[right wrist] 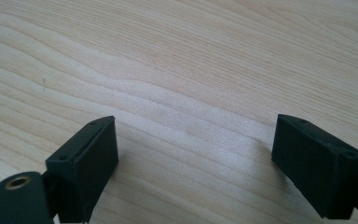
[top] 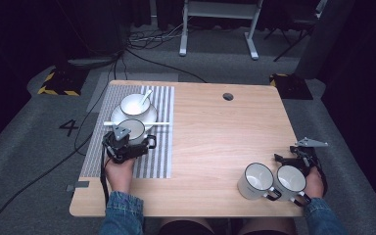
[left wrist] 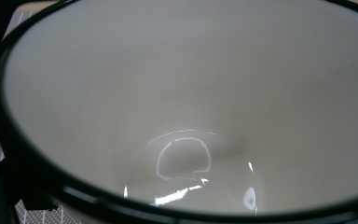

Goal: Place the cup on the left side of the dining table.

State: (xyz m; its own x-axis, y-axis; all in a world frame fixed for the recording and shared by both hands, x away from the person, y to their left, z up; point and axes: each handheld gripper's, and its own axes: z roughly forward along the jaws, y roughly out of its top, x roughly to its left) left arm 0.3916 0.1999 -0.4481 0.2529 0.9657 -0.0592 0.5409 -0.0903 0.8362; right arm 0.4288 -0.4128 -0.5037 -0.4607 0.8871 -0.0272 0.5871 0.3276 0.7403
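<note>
Three glossy white enamel mugs with black rims share the wood-grain table (top: 210,147): one (top: 133,130) gripped by the left gripper (top: 127,147) on the striped mat (top: 161,156); the right gripper (right wrist: 196,154) rests beside the others, jaws apart.

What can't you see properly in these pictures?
- Left gripper: in the high view, its jaw tips are hidden by the mug it carries.
- That mug's outside and handle: cut off by the edges of the left gripper view, which looks into the mug.
- Spoon in the bowl: too small in the high view to tell its shape.
</note>
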